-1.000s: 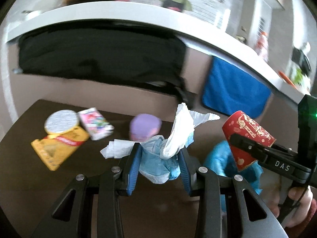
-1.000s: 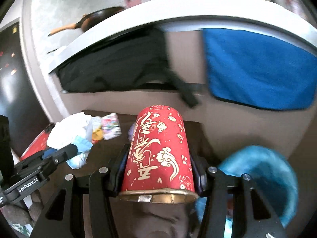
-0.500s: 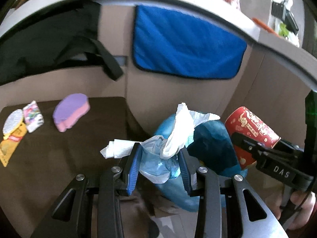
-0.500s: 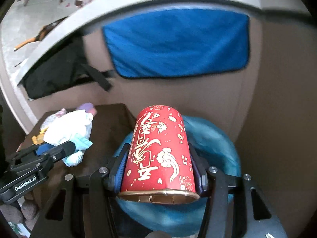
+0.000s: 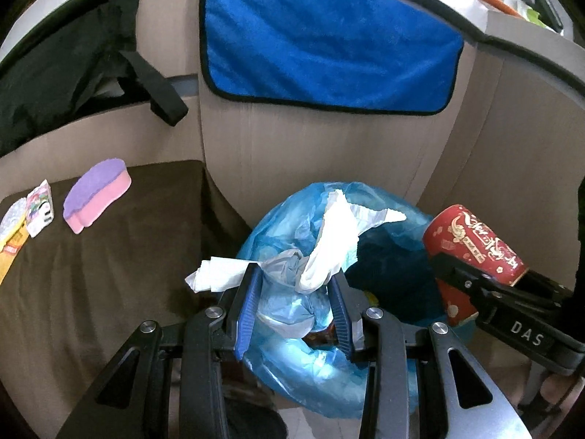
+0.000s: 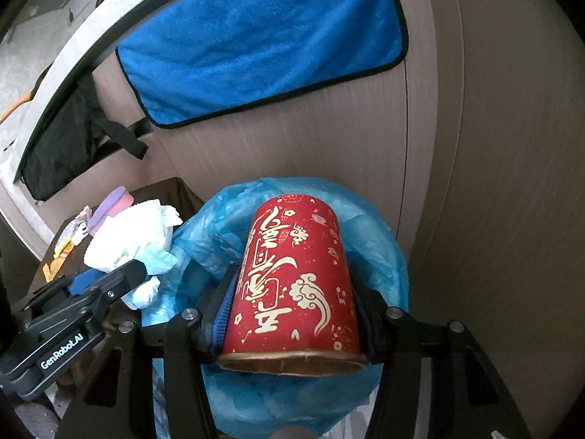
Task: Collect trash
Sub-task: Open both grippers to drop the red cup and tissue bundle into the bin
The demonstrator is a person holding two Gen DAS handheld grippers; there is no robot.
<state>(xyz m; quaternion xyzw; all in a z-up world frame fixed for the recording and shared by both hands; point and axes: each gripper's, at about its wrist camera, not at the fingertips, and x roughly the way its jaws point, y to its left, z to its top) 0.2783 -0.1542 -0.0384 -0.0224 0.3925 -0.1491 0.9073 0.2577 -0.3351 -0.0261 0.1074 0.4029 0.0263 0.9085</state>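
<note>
My left gripper [image 5: 294, 300] is shut on a wad of white tissue and pale blue plastic [image 5: 314, 267], held over the near rim of a bin lined with a blue bag [image 5: 292, 373]. My right gripper [image 6: 292, 303] is shut on a red paper cup with gold lettering [image 6: 292, 278], held above the same bin [image 6: 380, 248]. The cup also shows at the right of the left wrist view [image 5: 471, 245]. The wad shows at the left of the right wrist view [image 6: 131, 234].
A dark brown table [image 5: 109, 278] at the left carries a purple and pink sponge [image 5: 97, 194], a small colourful packet [image 5: 40, 206] and a yellow wrapper [image 5: 11, 252]. A blue towel [image 5: 321, 44] hangs on the beige cabinet behind the bin.
Both grippers have swung right, from above the table to above the blue-lined bin, each still holding its item. The sponge and packets have slid to the left edge of view.
</note>
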